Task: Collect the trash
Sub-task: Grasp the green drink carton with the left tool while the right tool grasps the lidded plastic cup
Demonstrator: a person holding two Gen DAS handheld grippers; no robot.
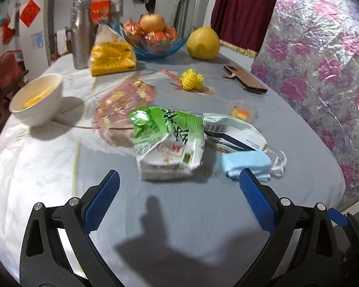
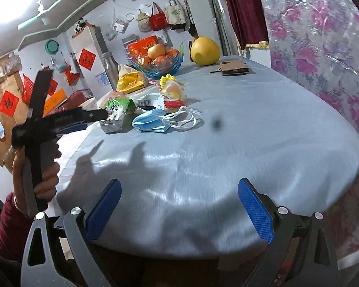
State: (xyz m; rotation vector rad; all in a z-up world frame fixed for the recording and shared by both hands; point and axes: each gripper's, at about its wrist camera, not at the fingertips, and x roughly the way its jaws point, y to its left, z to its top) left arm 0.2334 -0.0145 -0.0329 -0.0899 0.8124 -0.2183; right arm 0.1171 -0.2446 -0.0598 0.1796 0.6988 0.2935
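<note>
A crumpled green and white carton [image 1: 167, 143] lies mid-table, just ahead of my left gripper [image 1: 179, 177], which stands open with nothing between its blue pads. A blue face mask [image 1: 246, 163] touches the right fingertip's far side. Behind it lie a white wrapper with a barcode [image 1: 234, 131], a clear plastic cup [image 1: 243, 110], a pink plastic film [image 1: 122, 100] and a yellow foam net [image 1: 191, 79]. My right gripper [image 2: 179, 186] is open over the bare near edge of the table, well short of the mask [image 2: 153, 119] and carton [image 2: 117, 112]. A hand holds the left gripper [image 2: 91, 116] at the left.
A white bowl [image 1: 37, 99] stands at the left, with a steel bottle [image 1: 80, 33], a yellow bag [image 1: 111, 57], a blue glass fruit bowl [image 1: 155, 40] and a pomelo [image 1: 203, 43] at the back. A brown phone case [image 1: 245, 80] lies far right. Floral plastic sheeting [image 1: 323, 59] hangs beside the table.
</note>
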